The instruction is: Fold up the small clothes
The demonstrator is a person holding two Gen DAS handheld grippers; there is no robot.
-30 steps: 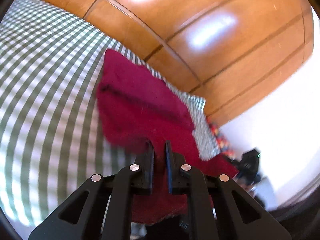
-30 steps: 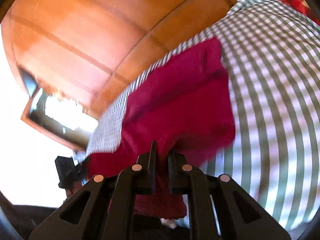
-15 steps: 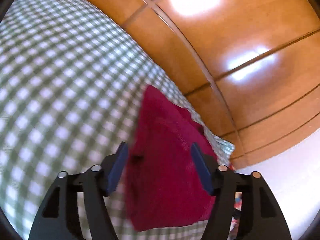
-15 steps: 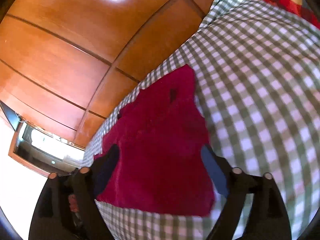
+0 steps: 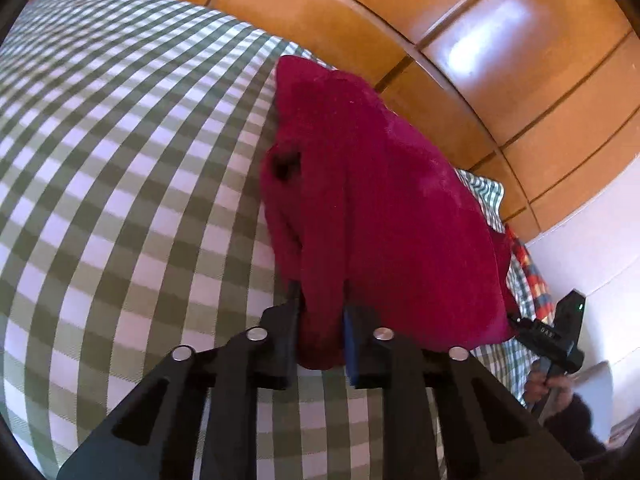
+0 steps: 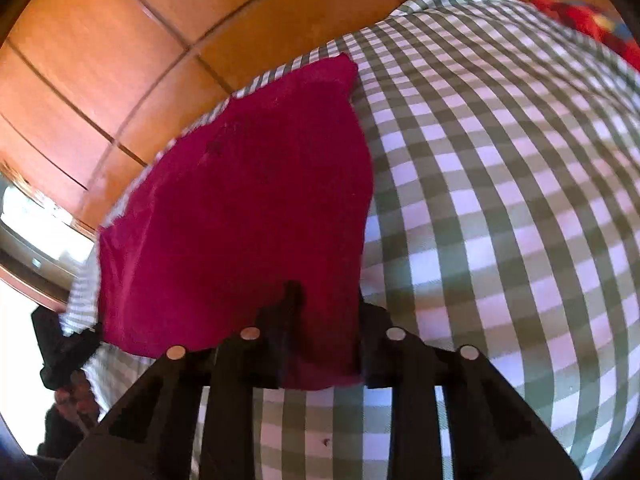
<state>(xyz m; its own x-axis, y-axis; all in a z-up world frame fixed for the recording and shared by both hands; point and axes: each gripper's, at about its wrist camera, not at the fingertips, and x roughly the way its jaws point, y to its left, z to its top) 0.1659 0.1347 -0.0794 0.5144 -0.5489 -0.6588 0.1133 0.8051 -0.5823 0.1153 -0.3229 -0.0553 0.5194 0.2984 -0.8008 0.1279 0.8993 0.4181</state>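
Note:
A dark red garment (image 5: 372, 200) lies folded on a green and white checked bedcover (image 5: 120, 168). My left gripper (image 5: 320, 320) is shut on the garment's near left edge, with cloth bunched between the fingers. In the right wrist view the same red garment (image 6: 248, 200) lies on the checked cover (image 6: 500, 208). My right gripper (image 6: 324, 320) is closed on the garment's near right corner, with cloth between the fingers and over the left one.
A wooden panelled wardrobe (image 5: 480, 60) stands behind the bed. A red patterned cloth (image 5: 528, 268) lies at the bed's far end. The other gripper and hand (image 5: 556, 344) show at the right edge. A mirror or window (image 6: 32, 240) is at the left.
Both grippers held the garment, opened above it half a second ago, and have now come down and closed on its near edge.

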